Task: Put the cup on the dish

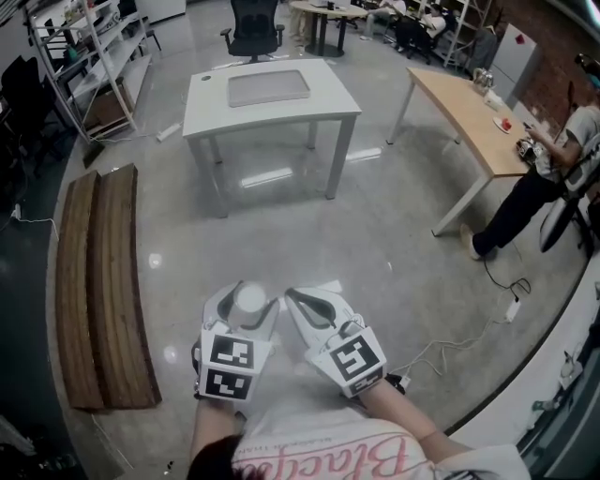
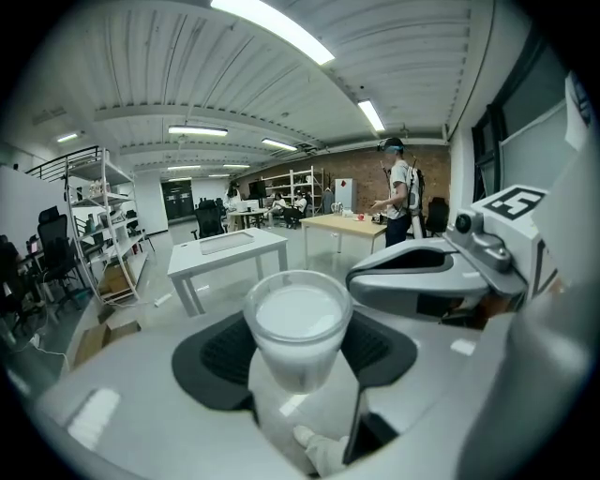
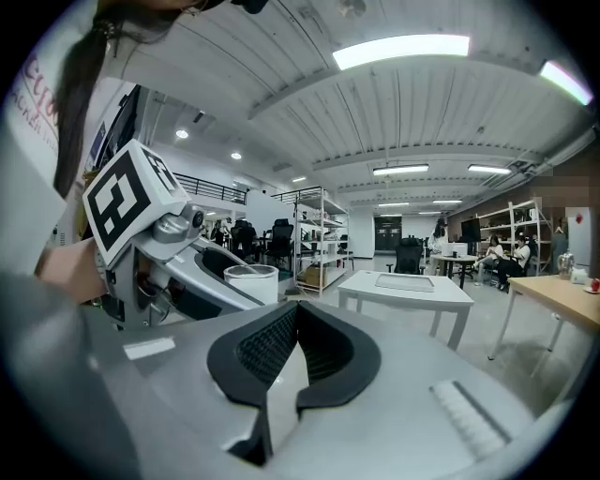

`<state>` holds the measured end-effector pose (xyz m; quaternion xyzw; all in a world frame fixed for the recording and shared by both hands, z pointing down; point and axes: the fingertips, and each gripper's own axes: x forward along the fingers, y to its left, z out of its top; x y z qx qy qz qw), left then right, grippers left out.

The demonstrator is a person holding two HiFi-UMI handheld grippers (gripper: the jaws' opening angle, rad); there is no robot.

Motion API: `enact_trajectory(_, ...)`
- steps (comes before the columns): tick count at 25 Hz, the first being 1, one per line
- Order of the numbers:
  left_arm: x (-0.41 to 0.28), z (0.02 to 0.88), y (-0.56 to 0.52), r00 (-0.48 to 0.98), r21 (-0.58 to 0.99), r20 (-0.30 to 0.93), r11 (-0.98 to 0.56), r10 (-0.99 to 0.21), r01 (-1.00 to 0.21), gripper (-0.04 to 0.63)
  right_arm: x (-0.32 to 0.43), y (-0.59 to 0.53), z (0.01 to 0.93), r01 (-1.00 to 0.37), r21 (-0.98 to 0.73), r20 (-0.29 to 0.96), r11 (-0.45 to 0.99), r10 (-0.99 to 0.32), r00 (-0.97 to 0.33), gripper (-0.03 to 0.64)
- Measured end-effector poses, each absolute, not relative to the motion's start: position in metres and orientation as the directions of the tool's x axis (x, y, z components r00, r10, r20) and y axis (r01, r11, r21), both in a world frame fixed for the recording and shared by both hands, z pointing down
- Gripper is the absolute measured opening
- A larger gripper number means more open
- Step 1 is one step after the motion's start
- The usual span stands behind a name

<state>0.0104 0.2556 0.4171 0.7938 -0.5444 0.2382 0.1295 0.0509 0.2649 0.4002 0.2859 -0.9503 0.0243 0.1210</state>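
A white plastic cup (image 1: 249,298) (image 2: 297,328) sits upright between the black pads of my left gripper (image 1: 246,305) (image 2: 295,349), which is shut on it and held low in front of the person's body. My right gripper (image 1: 298,300) (image 3: 295,323) hangs just right of it, with its jaws shut on nothing. In the right gripper view the cup (image 3: 251,281) shows in the left gripper (image 3: 187,272). A flat grey rectangular dish (image 1: 269,87) (image 2: 225,243) (image 3: 405,280) lies on a white table (image 1: 328,98) a few steps ahead.
Two long wooden benches (image 1: 98,281) lie on the floor at the left. A wooden table (image 1: 469,112) with a person (image 1: 553,178) beside it stands at the right. Cables (image 1: 459,337) trail on the floor at the right. Metal shelves (image 1: 84,56) and an office chair (image 1: 253,28) stand further back.
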Motion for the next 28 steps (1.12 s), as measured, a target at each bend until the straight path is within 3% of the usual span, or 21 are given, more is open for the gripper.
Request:
enact_trajectory(17, 0.019, 0.421, 0.192, 0.339, -0.071, 0.519, -0.435, -0.785, -0.898, 0.264, 0.049, 0.204, 0.403, -0.551, 0.03, 0.25, 0.834, -0.54, -0.804, -0.011)
enact_trajectory(28, 0.001, 0.424, 0.101, 0.381, -0.063, 0.518, -0.478, -0.766, -0.876, 0.264, 0.015, 0.121, 0.368, -0.533, 0.097, 0.158, 0.84, -0.542, -0.825, -0.011)
